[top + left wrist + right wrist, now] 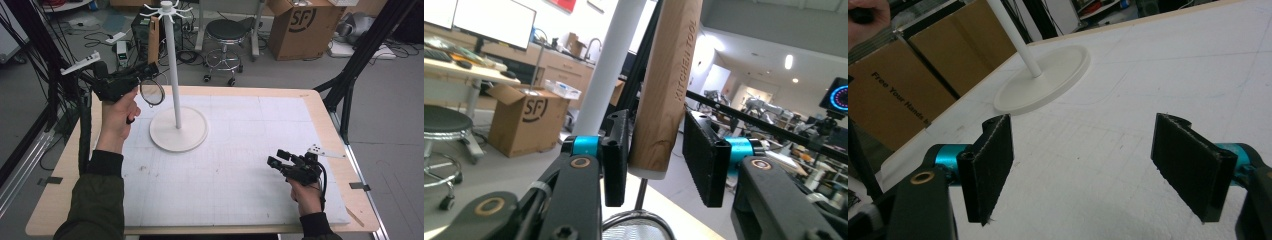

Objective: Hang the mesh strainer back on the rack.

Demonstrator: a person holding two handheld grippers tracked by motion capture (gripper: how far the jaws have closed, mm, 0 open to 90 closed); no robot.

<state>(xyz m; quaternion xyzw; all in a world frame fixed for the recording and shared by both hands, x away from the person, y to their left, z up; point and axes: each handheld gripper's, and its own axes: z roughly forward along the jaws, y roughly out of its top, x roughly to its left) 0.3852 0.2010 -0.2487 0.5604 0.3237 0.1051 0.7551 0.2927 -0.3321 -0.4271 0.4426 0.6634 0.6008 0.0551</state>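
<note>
A small sieve hangs upright beside the white rack pole (171, 65), wooden handle (153, 37) up and round wire mesh bowl (152, 92) down. My left gripper (148, 71) is raised at the table's far left with the sieve between its jaws. In the left gripper view the handle (669, 85), marked KITCHEN TOOL, stands between the pads (616, 150) of my left gripper (656, 147) with a slim gap on each side, so it is open. My right gripper (277, 159) rests low at the near right, open and empty (1083, 165).
The rack has a round white base (179, 129) on the white gridded mat (240, 160) and hooks (167, 9) at its top. Behind the table are a stool (225, 35), a cardboard box (305, 25) and floor cables. Black frame posts (350, 75) flank the table.
</note>
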